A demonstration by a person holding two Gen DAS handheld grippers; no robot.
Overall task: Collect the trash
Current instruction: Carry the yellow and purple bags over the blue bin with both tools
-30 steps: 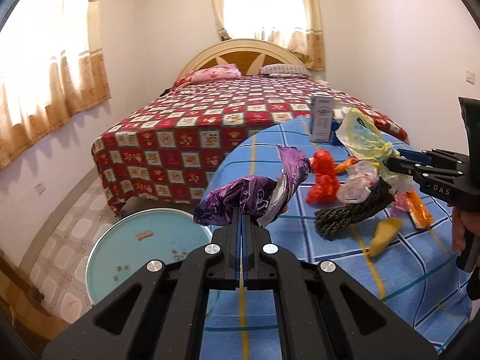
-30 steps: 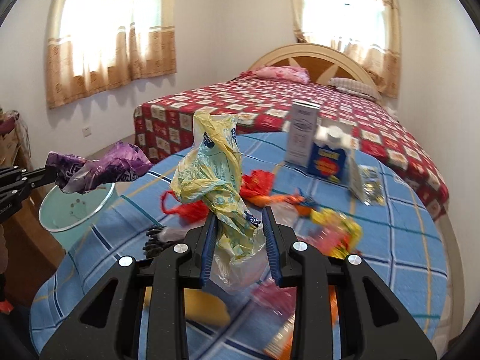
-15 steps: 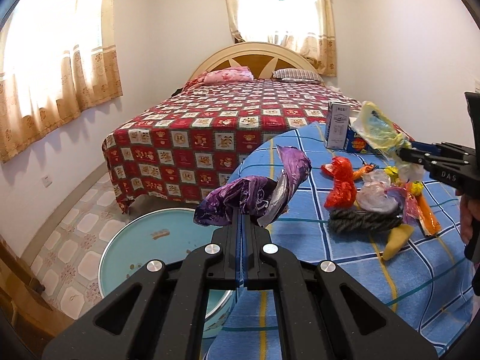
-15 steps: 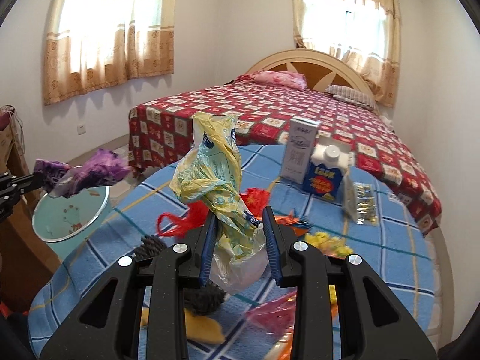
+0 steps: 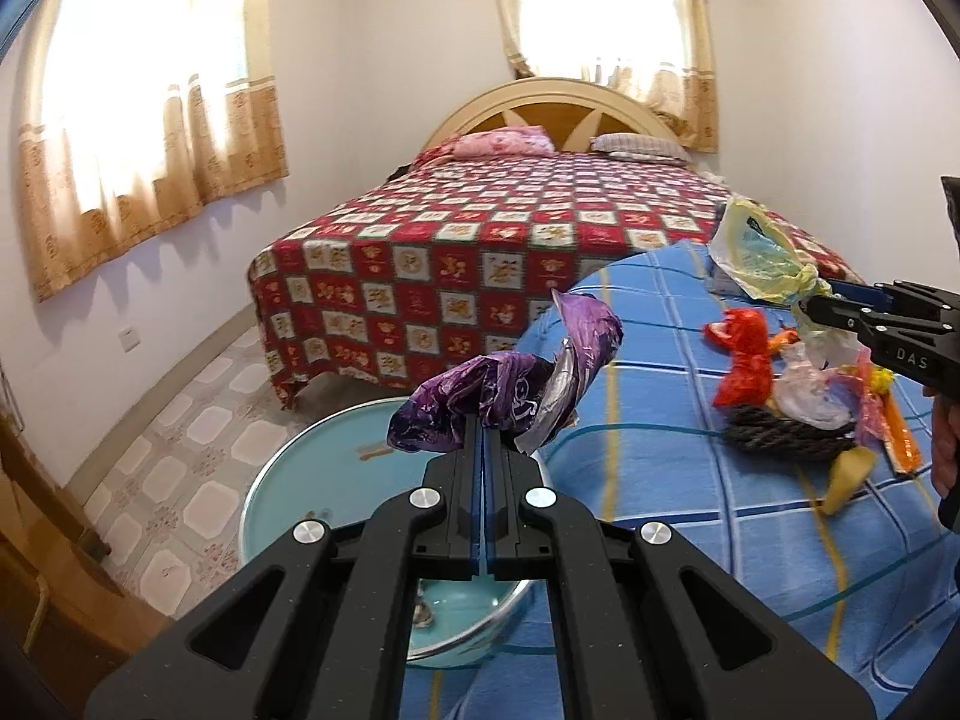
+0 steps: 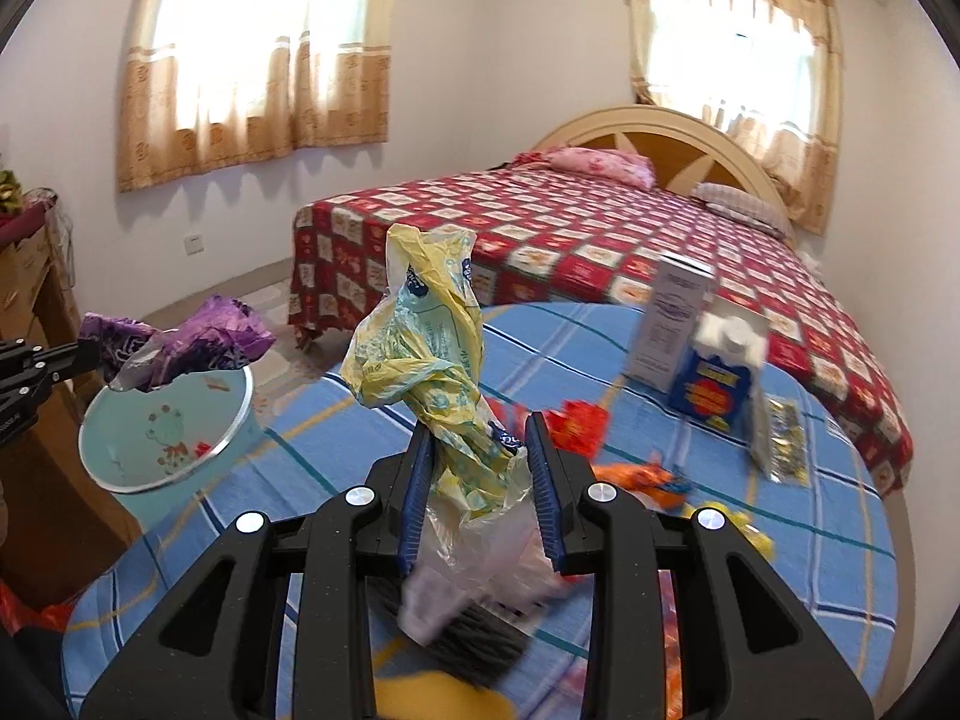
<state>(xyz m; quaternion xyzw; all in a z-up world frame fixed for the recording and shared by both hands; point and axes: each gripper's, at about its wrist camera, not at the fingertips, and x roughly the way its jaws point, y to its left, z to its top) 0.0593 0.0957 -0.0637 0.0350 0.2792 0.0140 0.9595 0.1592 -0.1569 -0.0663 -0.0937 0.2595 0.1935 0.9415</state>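
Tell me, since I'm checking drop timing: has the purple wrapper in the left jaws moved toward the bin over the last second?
Yes. In the right wrist view the purple wrapper has moved from beside the teal bin to over its rim.

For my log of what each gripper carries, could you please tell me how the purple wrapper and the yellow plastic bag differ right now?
The purple wrapper is dark, with a silvery lining; the yellow plastic bag is pale and printed in blue. The wrapper is pinched in the left gripper, jaws nearly touching, near the teal bin; the bag fills wider-set jaws of the right gripper, above the blue table. The wrapper spreads sideways; the bag stands tall. Both are crumpled and held aloft.
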